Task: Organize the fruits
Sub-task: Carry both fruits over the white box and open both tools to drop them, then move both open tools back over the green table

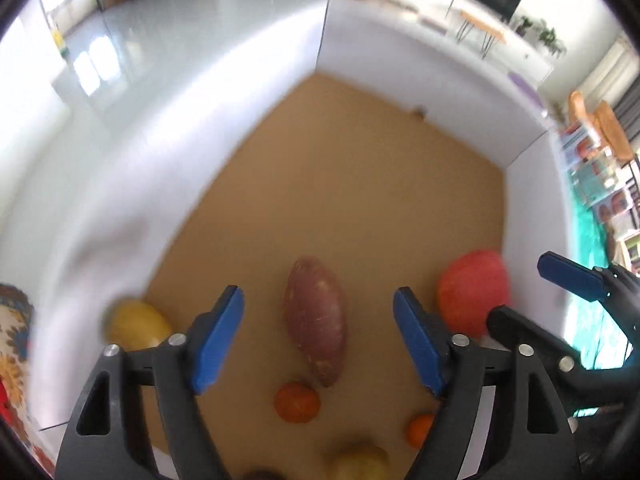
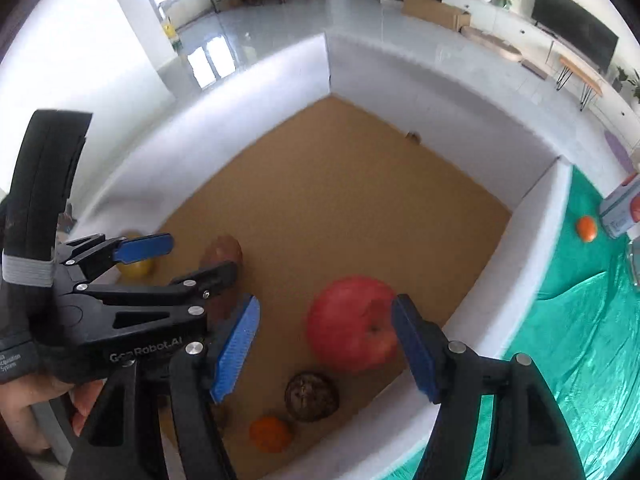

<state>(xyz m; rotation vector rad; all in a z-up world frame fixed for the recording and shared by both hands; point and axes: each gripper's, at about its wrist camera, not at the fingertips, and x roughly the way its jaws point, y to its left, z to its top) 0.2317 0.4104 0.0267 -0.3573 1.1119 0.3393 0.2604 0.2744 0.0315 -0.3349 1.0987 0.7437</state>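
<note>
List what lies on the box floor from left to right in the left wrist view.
Yellow fruit → sweet potato → small orange fruit → big red apple. The red-orange fruit below the sweet potato and the pale fruit at the bottom edge overlap these in the order, so they are left out.

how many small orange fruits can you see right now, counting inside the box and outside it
2 for sure: one small orange fruit inside the box near its front edge, one small orange fruit outside on the green cloth. More may be hidden behind the grippers.
</note>
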